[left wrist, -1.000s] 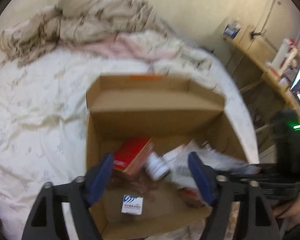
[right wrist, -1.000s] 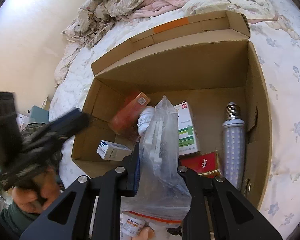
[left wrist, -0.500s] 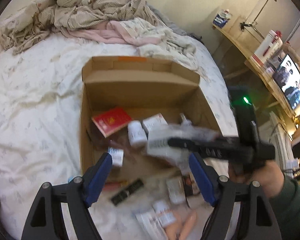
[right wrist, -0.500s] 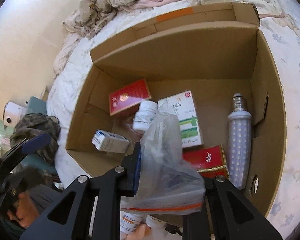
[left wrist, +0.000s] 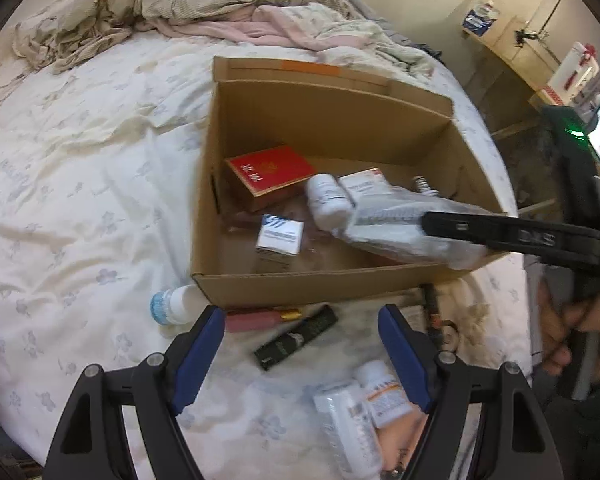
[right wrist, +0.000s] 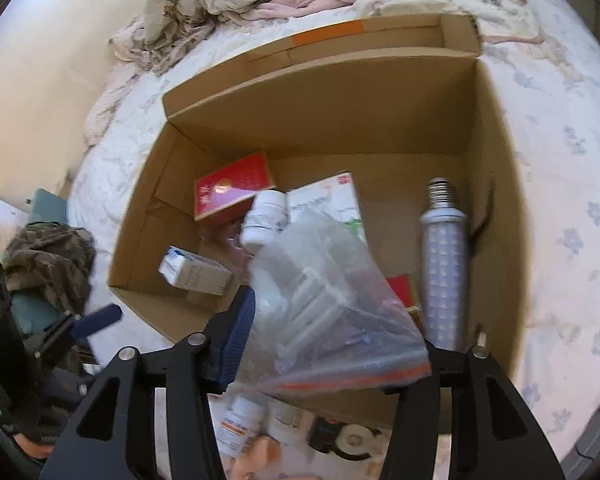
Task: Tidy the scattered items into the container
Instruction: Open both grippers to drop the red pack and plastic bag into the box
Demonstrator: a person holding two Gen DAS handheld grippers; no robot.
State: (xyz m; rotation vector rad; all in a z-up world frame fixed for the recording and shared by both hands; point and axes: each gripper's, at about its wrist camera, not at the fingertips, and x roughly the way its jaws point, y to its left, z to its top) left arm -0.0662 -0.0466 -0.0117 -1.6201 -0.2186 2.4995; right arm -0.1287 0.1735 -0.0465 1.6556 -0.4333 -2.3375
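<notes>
The right gripper (right wrist: 332,344) is above the near edge of the cardboard box (right wrist: 340,112), which stands open on the bed (left wrist: 80,184). Its jaws are opening, and a clear plastic bag (right wrist: 324,300) with white things inside hangs between them, over the inside of the box. The left pad does not seem to press the bag; the right pad is hidden behind it.

The left gripper (left wrist: 300,344) is wide and holds nothing. It hovers over the items that lie on the bed in front of the box: a black tube (left wrist: 296,338), a pink tube (left wrist: 260,319), a white bottle with blue cap (left wrist: 174,304) and two white bottles (left wrist: 364,404).

In the box lie a red box (left wrist: 270,172), a white bottle (left wrist: 326,200), a small white box (left wrist: 280,234) and a long light bulb (right wrist: 444,260).
</notes>
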